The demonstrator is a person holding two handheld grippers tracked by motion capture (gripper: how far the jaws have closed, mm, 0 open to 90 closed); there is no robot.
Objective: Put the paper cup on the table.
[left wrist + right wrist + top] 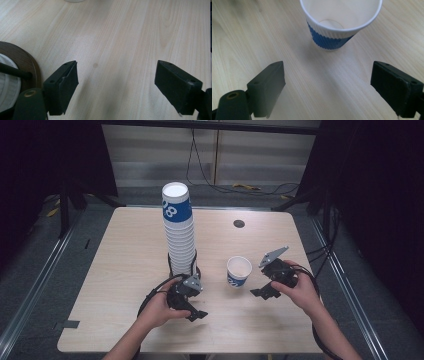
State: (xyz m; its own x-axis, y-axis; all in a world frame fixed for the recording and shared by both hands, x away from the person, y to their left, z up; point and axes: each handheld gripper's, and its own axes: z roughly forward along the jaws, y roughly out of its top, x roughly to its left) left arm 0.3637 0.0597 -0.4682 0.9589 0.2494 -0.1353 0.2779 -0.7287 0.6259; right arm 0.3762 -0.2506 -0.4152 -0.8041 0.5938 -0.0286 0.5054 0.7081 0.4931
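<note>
Pale wooden bench [125, 285] holds your small white-and-blue paper cup [238, 271] standing alone just ahead of your right gripper [262, 293], both grippers' jaws spread and empty, so I think a fast push could tip that light cup over.

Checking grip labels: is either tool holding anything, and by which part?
Nothing is held. The left tool is open over bare table; the right tool is open, short of the single cup.

High view overlooks the table [125, 270]; gripper views skim it closely.
</note>
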